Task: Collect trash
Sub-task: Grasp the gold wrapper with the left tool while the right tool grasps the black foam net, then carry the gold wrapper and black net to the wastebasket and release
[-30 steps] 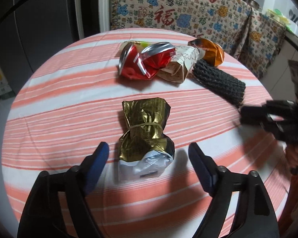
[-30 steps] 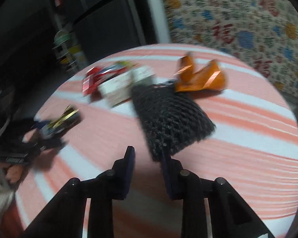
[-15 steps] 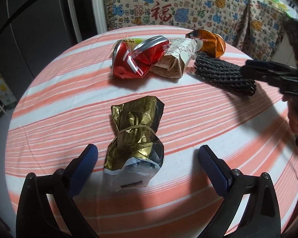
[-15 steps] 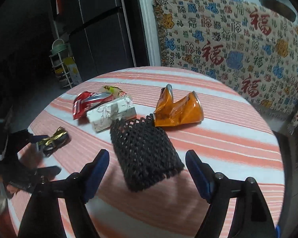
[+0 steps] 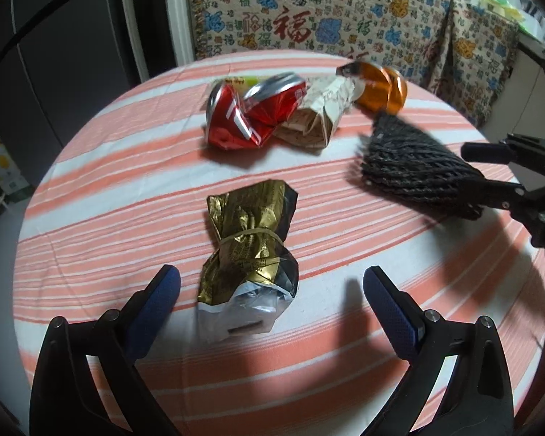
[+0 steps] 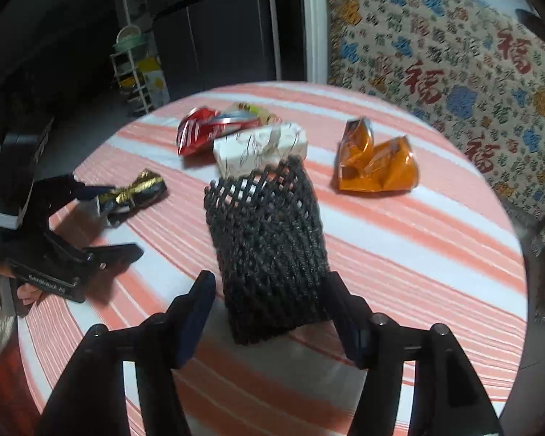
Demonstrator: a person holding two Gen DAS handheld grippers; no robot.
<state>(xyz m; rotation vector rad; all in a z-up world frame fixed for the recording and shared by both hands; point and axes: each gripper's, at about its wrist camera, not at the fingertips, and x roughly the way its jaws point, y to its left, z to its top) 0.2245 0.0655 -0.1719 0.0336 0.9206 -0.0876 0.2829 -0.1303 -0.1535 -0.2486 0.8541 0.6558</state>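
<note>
The black foam net sleeve point(image 6: 269, 250), a tubular mesh, lies on the striped tabletop point(image 6: 436, 254) between the closing right tool point(image 6: 269, 312) fingers, at twelve o'clock. Left tool point(image 5: 270, 301) spread around the gold wrapper point(image 5: 250, 239).

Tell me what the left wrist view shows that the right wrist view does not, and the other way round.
Only the left wrist view: the brown open end of the paper box and the red can's silver top.

Only the right wrist view: a white shelf rack beside the dark fridge, and the black foam net between the closing fingers of the right hand-held gripper.

Both: the striped table, gold wrapper, orange can, and the wide-open left hand-held gripper.
</note>
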